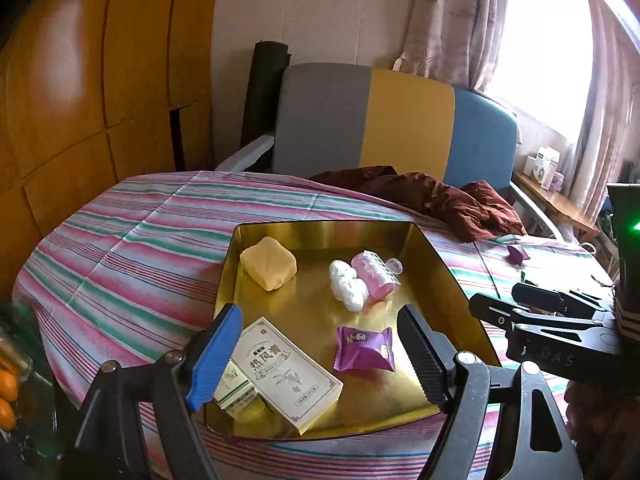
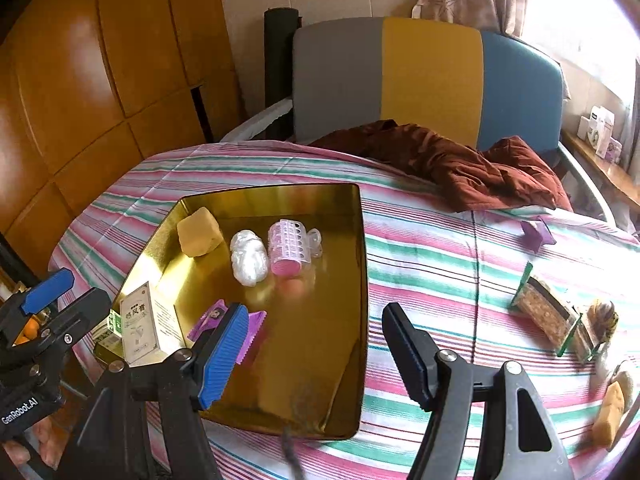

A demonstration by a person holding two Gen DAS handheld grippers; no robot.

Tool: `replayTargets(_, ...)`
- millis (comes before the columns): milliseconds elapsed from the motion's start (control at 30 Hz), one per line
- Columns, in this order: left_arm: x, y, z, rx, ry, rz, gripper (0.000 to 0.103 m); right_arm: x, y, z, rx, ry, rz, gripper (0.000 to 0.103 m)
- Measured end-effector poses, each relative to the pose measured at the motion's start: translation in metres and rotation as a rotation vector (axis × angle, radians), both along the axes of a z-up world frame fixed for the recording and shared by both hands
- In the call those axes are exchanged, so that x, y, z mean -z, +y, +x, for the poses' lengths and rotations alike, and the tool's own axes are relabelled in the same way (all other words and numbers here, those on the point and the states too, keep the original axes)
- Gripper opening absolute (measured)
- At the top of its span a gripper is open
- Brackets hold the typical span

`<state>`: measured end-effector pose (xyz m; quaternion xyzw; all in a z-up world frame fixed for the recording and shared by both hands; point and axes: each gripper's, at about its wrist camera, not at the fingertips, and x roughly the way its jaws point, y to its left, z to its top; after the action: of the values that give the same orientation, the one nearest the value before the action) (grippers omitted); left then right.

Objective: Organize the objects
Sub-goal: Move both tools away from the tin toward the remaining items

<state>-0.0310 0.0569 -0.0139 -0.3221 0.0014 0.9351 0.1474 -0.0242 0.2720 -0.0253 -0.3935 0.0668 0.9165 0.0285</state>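
Striped pink, green and white cloth (image 2: pixel 420 248) spread over a table, seen from two cameras looking along gripper fingers.

Near the middle, a shallow rectangular gold metal tray (image 1: pixel 440 264) (image 2: pixel 362 280) resting flat on the cloth. Inside the tray:
- yellow block-shaped sponge (image 1: pixel 269 263) (image 2: pixel 199 231) toward the far left corner;
- crumpled white plastic bundle (image 1: pixel 347 285) (image 2: pixel 249 257) touching a pink cylindrical hair roller (image 1: pixel 376 275) (image 2: pixel 290 249) on its right;
- purple wrapped candy packet (image 1: pixel 365 349) (image 2: pixel 224 322) lying flat nearer the front;
- cream rectangular medicine box with Chinese print (image 1: pixel 290 376) (image 2: pixel 146 328) at the near left, leaning on a smaller green-and-white box (image 1: pixel 234 392) (image 2: pixel 116 323).

Left gripper (image 1: pixel 320 354) (image 2: pixel 52 296) hovering over the tray's near edge, jaws wide apart, holding nothing; blue pad beside the medicine box, black pad right of the candy packet.

Right gripper (image 2: pixel 312 350) (image 1: pixel 536 312) over the tray's right front part, jaws also spread apart, empty.

Outside the tray, on the cloth to the right: a small purple wrapped piece (image 2: pixel 538 232) (image 1: pixel 518 254), a clear packet of brown snack bars with green edges (image 2: pixel 548 314), a round brown-striped item (image 2: pixel 604 316) just beside it, and a tan bread-like piece (image 2: pixel 610 416) at the far right edge.

Behind the table, a crumpled dark red garment (image 1: pixel 440 196) (image 2: pixel 460 160) against a grey, yellow and blue chair back (image 1: pixel 400 120) (image 2: pixel 428 76). Orange wooden panelling (image 1: pixel 80 80) on the left, curtained bright window (image 1: pixel 540 32) on the right.
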Motion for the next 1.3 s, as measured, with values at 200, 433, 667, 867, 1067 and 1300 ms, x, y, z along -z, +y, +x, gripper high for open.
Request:
replayTargets(200,0.003,0.006,0.003,0.020,-0.006,-0.017,0.080,0.006,0.010,0.007,0.028,-0.014,-0.010,0.070)
replayTargets(433,0.007,0.015,0.006,0.047,-0.016,-0.031,0.080,0.016,0.035,0.017,0.091,-0.040,-0.027,0.070)
replayTargets(667,0.009,0.028,0.006,0.094,-0.024,-0.034,0.080,0.024,0.079,0.042,0.210,-0.069,-0.039,0.070)
replayTargets(867,0.012,0.050,0.007,0.158,-0.030,-0.046,0.080,0.022,0.138,0.076,0.361,-0.090,-0.063,0.070)
replayTargets(1067,0.012,0.081,0.013,0.250,-0.032,-0.060,0.081,0.007,0.215,0.133,0.547,-0.093,-0.115,0.070)
replayTargets(1300,0.012,0.123,0.022,0.378,-0.041,-0.074,0.081,-0.006,0.295,0.193,0.681,-0.145,-0.103,0.079)
